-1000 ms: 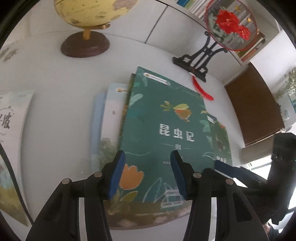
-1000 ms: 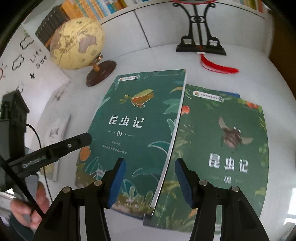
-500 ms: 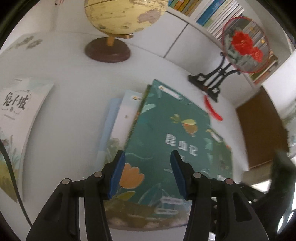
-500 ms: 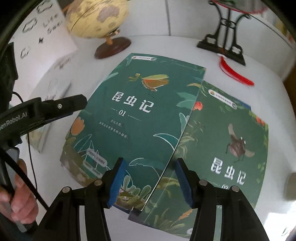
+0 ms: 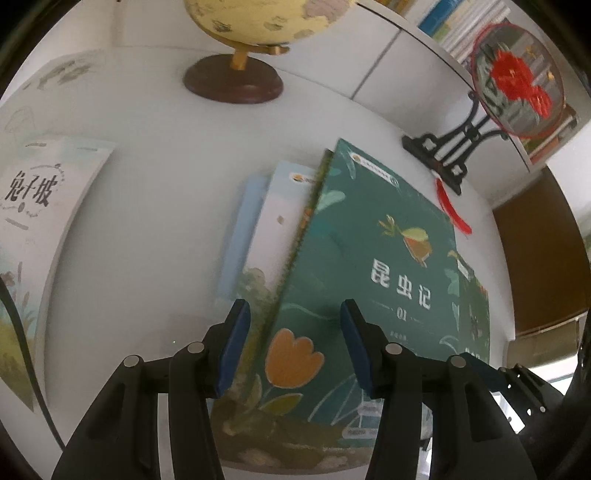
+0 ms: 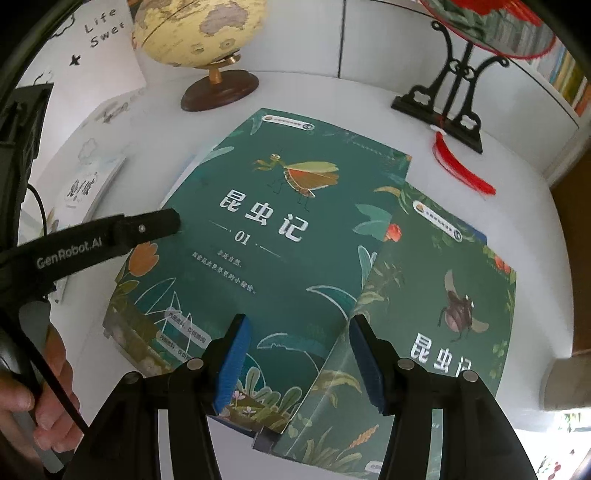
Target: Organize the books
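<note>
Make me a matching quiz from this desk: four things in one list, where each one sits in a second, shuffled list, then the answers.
Things:
1. globe
2. green book numbered 01
3. green book with the beetle
4. red tassel

Places:
A. hanging from the black fan stand
B. far side of the desk, on a brown base
C. overlapping the edge of the other green book
D. resting over pale blue books

Pairs: 1-B, 2-D, 3-C, 4-A

globe behind books, left tabletop bare
</note>
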`<action>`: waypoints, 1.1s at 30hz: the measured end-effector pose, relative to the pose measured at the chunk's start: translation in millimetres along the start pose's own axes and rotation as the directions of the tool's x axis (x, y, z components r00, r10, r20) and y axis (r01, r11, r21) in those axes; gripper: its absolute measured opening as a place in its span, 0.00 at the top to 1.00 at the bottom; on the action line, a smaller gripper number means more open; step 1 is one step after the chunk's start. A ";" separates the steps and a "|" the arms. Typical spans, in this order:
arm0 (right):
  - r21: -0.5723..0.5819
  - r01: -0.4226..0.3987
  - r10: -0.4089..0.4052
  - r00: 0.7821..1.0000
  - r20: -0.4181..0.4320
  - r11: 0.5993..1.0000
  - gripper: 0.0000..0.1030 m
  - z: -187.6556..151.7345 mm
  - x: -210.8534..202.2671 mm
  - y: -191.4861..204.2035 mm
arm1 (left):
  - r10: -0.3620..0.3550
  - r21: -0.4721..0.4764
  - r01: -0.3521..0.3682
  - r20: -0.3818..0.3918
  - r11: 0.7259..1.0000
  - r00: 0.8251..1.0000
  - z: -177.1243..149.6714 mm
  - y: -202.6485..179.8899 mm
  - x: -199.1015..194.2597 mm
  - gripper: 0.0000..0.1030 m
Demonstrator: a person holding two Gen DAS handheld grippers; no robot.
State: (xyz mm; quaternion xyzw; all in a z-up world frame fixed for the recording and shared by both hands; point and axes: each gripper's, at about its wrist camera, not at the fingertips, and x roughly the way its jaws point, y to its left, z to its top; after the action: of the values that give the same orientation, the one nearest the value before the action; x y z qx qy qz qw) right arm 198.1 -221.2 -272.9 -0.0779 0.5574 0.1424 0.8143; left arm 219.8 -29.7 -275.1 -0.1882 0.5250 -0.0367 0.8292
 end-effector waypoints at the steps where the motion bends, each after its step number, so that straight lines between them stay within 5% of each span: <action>1: 0.003 -0.002 0.002 1.000 0.001 1.000 0.48 -1.2 -0.5 1.4 | -0.004 0.010 0.004 -0.001 1.000 1.000 -1.1 -3.2 0.8 0.53; 13: -0.077 0.146 -0.136 0.983 0.120 0.986 0.48 -20.5 -20.9 13.8 | 0.048 0.043 -0.048 0.006 0.998 0.999 -24.0 -12.7 -12.7 0.46; 25: 0.041 -0.135 0.130 0.986 0.106 0.990 0.48 -14.2 -14.0 8.4 | 0.039 0.074 -0.038 -0.010 0.997 0.999 -31.8 -22.7 -22.8 0.46; 33: 0.165 -0.247 0.220 0.961 0.165 0.955 0.48 -22.5 -20.6 -22.4 | -0.102 -0.060 0.100 -0.030 0.993 0.994 -9.0 19.4 -28.3 0.46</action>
State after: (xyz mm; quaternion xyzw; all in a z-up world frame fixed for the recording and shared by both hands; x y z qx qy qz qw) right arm 178.3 -251.8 -262.7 0.0748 0.5126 0.1912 0.8337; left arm 196.6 -6.9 -261.0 -0.2378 0.5291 -0.0663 0.8118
